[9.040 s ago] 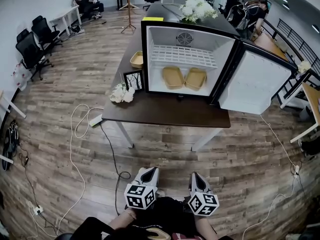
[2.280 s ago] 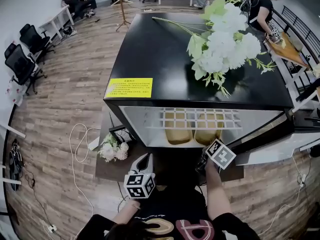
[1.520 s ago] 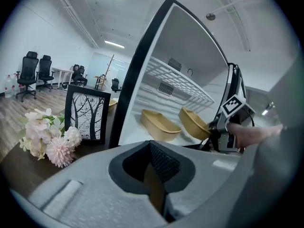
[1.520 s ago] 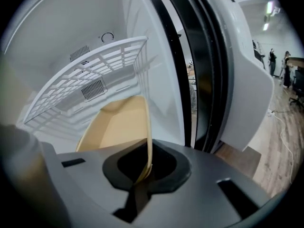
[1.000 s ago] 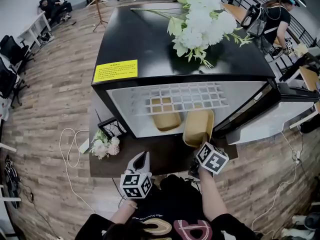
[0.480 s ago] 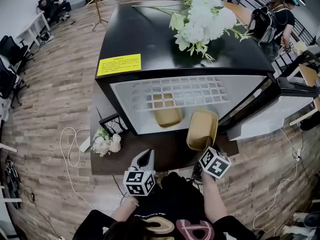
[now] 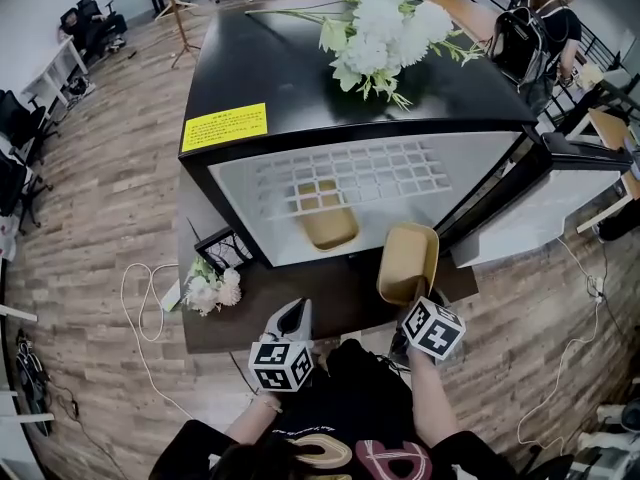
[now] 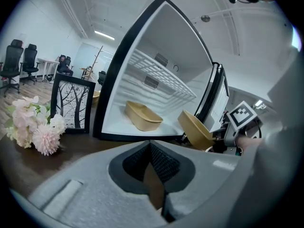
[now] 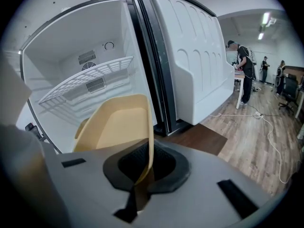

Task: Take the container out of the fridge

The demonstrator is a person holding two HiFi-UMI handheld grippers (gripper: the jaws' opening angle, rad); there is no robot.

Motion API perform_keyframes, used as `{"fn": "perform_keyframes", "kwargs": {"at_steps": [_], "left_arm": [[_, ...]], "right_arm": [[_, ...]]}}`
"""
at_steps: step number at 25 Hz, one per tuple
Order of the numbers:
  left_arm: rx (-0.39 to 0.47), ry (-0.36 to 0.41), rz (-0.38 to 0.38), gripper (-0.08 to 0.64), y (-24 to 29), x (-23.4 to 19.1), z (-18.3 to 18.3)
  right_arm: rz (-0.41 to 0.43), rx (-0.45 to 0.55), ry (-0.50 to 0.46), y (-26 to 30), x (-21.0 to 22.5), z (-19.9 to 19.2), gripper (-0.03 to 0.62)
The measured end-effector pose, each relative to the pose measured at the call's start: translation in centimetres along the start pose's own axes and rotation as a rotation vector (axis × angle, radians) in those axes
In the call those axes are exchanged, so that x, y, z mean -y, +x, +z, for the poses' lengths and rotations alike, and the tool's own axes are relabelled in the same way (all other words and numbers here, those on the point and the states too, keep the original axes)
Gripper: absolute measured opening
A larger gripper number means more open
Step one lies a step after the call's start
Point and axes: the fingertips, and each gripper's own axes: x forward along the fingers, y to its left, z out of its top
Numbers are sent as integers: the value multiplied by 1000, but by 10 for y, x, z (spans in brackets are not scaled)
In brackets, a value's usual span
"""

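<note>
Right gripper (image 9: 142, 177) jaws pinch the container (image 9: 116, 122) by its near rim, long axis running to 12 o'clock toward the fridge (image 7: 290, 78); only the head view shows it out at the fridge mouth above the table (image 7: 340, 298), with the left gripper (image 7: 290, 318) closed and empty at 9 o'clock.

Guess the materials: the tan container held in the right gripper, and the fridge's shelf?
The container looks like molded paper pulp or similar fibre. It is matte tan with no gloss, and has a thin wall and a soft rounded rim. Thin plastic can't be ruled out.
The shelf is likely white-coated metal wire: an open grid of thin bars with a slight sheen.
</note>
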Motion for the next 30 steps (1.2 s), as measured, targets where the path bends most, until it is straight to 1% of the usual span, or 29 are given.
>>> {"fn": "perform_keyframes", "kwargs": {"at_steps": [6, 11, 18, 22, 30], "left_arm": [[-15, 13, -18, 8, -1, 3, -4], [-22, 3, -22, 8, -2, 4, -8], [-42, 11, -38, 8, -1, 7, -12], [-53, -3, -40, 8, 0, 6, -15], [-65, 0, -42, 8, 1, 9, -18]], "right_arm": [[-27, -15, 15, -7, 10, -15, 9], [-45, -24, -5, -10, 16, -23, 9], [-77, -50, 7, -14, 30, -41, 9], [-95, -57, 21, -13, 37, -47, 9], [-110, -84, 24, -10, 45, -61, 9]]}}
